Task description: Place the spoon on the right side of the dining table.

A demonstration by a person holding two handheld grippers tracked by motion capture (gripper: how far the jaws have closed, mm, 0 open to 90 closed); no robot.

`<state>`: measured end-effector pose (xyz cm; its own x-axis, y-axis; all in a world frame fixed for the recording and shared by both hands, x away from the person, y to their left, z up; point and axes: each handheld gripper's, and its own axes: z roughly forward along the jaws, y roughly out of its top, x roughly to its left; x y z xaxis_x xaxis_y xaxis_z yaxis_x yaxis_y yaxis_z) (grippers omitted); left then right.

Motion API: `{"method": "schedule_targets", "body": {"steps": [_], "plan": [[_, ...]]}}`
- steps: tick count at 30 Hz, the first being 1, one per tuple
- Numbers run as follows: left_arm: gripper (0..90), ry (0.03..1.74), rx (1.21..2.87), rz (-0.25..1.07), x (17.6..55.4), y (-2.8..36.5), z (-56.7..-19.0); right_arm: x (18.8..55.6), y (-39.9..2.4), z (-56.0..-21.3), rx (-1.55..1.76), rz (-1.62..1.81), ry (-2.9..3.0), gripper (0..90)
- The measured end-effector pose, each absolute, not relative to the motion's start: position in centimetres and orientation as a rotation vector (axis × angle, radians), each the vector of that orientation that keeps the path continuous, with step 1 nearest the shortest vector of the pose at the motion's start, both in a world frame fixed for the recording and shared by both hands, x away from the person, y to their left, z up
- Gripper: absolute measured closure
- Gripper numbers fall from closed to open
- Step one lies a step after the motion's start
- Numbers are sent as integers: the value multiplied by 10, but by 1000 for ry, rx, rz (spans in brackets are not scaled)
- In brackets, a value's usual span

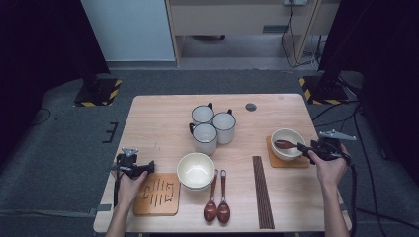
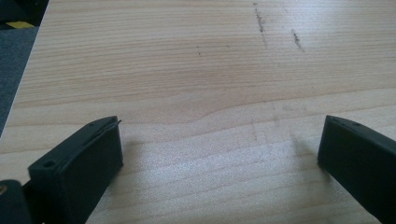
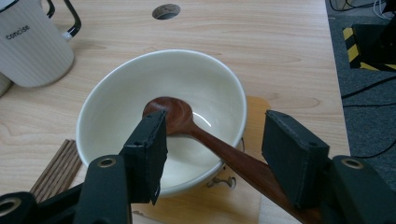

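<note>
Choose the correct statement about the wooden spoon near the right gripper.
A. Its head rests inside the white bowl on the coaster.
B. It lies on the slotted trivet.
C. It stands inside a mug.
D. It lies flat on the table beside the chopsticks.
A: in the right gripper view the spoon has its head down inside the bowl, handle leaning over the rim between the open jaws.

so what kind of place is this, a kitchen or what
Probably a lab or recording room, not a kitchen: a wooden table on grey carpet, hazard-striped stand bases at the corners, loose cables on the floor.
</note>
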<state>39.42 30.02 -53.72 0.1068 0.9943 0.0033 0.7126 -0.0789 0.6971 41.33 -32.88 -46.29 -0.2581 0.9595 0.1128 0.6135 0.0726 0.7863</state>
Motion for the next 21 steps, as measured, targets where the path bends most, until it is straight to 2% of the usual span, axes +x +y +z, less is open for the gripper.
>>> {"method": "schedule_targets", "body": {"steps": [21], "plan": [[0,1660,1851,677,394,300,-537,399,-325,-463,1557,1065,1939,411]]}}
